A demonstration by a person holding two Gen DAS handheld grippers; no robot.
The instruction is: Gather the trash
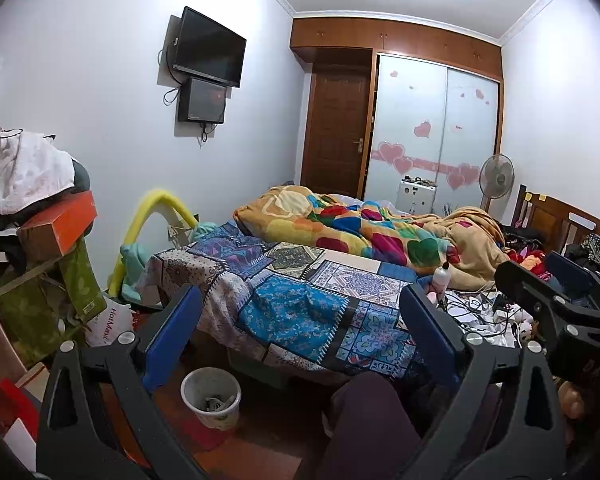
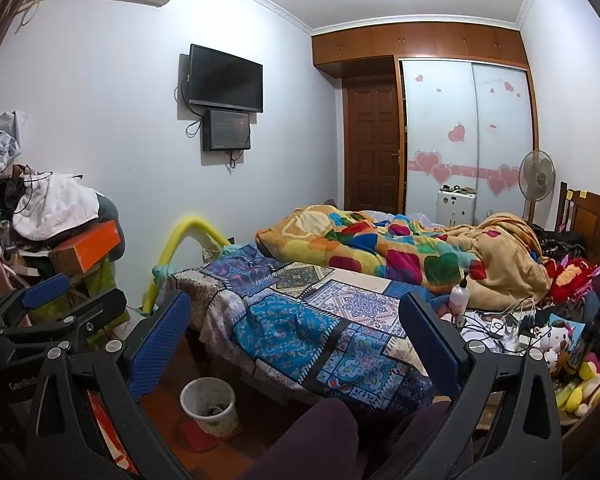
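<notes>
Trash sits crumpled and grey inside one small white bin (image 1: 211, 397), a round tapered pail with a printed lower band, standing on the reddish floor just beside the foot of the bed (image 1: 300, 300). My left gripper (image 1: 300, 334) hangs above it with its two blue ribbed fingers (image 1: 172, 334) spread wide, nothing between them. My right gripper (image 2: 296, 338) is splayed wide the same way and holds nothing. One patchwork sheet (image 2: 300, 320) of blue and purple printed squares covers the near half of the bed; one plush blanket (image 2: 400, 256) with coloured hearts lies bunched beyond it. One white pump bottle (image 2: 459, 294) stands upright by a tangle of cables. Only the right view shows the soft toys (image 2: 580, 384) heaped at the bed's edge and a red square under the bin. Two dark screens hang on the wall (image 1: 100, 80).
</notes>
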